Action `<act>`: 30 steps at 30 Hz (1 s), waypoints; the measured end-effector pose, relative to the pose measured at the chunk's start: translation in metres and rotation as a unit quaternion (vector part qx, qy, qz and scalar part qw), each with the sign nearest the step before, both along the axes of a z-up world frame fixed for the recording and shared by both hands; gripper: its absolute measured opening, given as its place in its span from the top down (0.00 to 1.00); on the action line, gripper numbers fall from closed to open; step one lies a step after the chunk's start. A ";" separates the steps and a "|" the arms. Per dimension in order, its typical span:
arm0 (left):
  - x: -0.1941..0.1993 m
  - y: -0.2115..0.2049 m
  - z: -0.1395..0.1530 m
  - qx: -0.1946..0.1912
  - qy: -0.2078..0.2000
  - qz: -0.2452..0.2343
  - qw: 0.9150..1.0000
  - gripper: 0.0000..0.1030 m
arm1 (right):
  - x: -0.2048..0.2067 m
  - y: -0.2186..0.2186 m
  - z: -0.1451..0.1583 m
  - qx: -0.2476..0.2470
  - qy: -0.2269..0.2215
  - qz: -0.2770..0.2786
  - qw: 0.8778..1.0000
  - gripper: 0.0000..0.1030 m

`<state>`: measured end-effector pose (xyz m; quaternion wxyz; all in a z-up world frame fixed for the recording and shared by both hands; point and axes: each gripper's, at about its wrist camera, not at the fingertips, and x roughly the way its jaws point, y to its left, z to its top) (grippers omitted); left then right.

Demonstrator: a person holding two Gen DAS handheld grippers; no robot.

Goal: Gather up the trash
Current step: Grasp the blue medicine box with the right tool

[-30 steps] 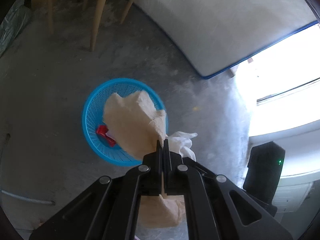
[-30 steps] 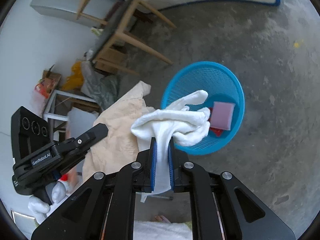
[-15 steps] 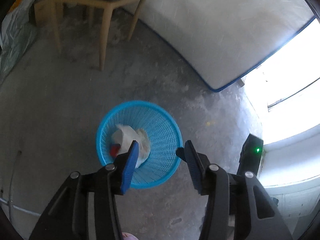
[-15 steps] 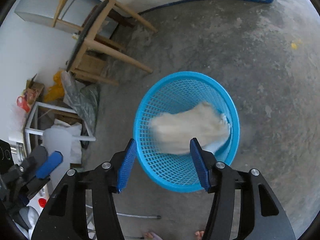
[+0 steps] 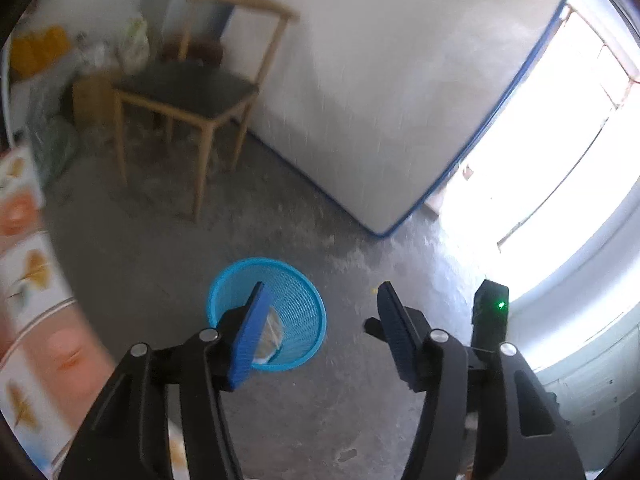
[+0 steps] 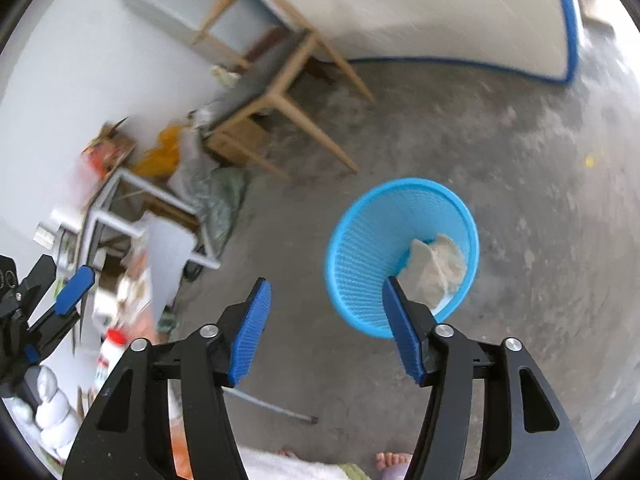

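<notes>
Lying binned beyond fingers (image 6: 404,328): rags (image 6: 436,268)

both rags (image 6: 436,268) now in basket (image 6: 360,240)

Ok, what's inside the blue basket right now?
The basket holds crumpled cream and white cloth, piled against one side. Anything beneath it is covered, so I can't tell what else is in there.
</notes>
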<state>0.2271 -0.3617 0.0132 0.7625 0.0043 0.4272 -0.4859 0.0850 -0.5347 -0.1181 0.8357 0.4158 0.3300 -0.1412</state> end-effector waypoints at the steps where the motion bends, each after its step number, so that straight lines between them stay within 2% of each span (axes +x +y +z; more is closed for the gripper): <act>1: -0.006 0.015 0.009 -0.006 -0.012 0.008 1.000 0.46 | -0.003 0.009 0.010 -0.006 -0.004 0.013 1.000 0.42; 5: -0.029 0.089 0.028 -0.016 -0.065 0.057 0.996 0.43 | -0.003 0.041 0.036 -0.002 -0.017 0.064 0.998 0.40; 9: -0.048 0.163 0.029 0.007 -0.117 0.124 0.985 0.42 | 0.007 0.075 0.049 0.026 -0.030 0.107 0.993 0.38; 12: -0.059 0.210 0.019 0.022 -0.126 0.179 0.975 0.42 | 0.023 0.109 0.052 0.054 -0.035 0.150 0.987 0.38; 16: -0.078 0.262 -0.012 0.053 -0.106 0.238 0.964 0.42 | 0.060 0.166 0.049 0.083 -0.027 0.221 0.971 0.38; 18: -0.083 0.274 -0.027 0.066 -0.096 0.255 0.960 0.42 | 0.076 0.193 0.049 0.095 -0.024 0.251 0.963 0.38; 21: -0.087 0.284 -0.049 0.093 -0.093 0.280 0.951 0.42 | 0.106 0.226 0.052 0.087 -0.007 0.279 0.956 0.41; 25: -0.084 0.286 -0.064 0.129 -0.119 0.299 0.938 0.42 | 0.144 0.256 0.059 0.058 0.007 0.306 0.950 0.44; 26: -0.081 0.285 -0.068 0.138 -0.120 0.312 0.932 0.41 | 0.148 0.259 0.060 0.051 0.012 0.309 0.950 0.44; 30: -0.061 0.288 -0.085 0.147 -0.079 0.341 0.925 0.39 | 0.184 0.279 0.055 0.022 0.037 0.332 0.942 0.44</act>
